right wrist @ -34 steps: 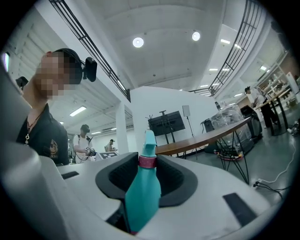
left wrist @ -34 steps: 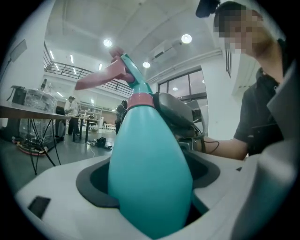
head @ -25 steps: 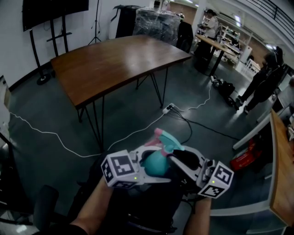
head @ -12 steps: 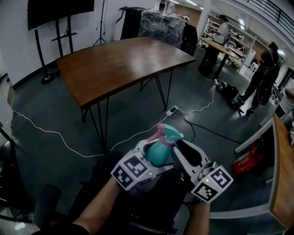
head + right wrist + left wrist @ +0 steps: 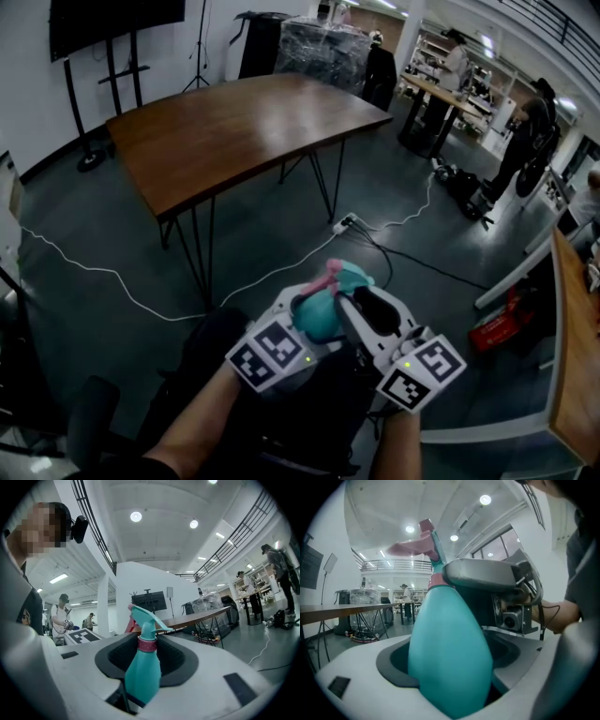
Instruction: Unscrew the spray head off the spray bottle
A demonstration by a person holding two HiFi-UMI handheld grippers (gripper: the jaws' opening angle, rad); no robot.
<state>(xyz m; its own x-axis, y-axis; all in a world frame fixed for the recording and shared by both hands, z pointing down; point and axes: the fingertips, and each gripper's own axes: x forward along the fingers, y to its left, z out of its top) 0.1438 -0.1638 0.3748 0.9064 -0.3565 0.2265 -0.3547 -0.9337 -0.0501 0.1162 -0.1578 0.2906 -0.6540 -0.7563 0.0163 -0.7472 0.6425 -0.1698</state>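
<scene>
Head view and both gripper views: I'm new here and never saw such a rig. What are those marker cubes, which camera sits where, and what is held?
A person holds a two-jaw gripper in each hand; the marker cubes are part of them. The head view looks down from the person's head; each gripper view looks along its own jaws. The left gripper clamps the teal spray bottle in mid-air, near a brown table. The right gripper has just been opening its jaws, the bottle's neck under the spray head between them, seemingly unpressed.
</scene>
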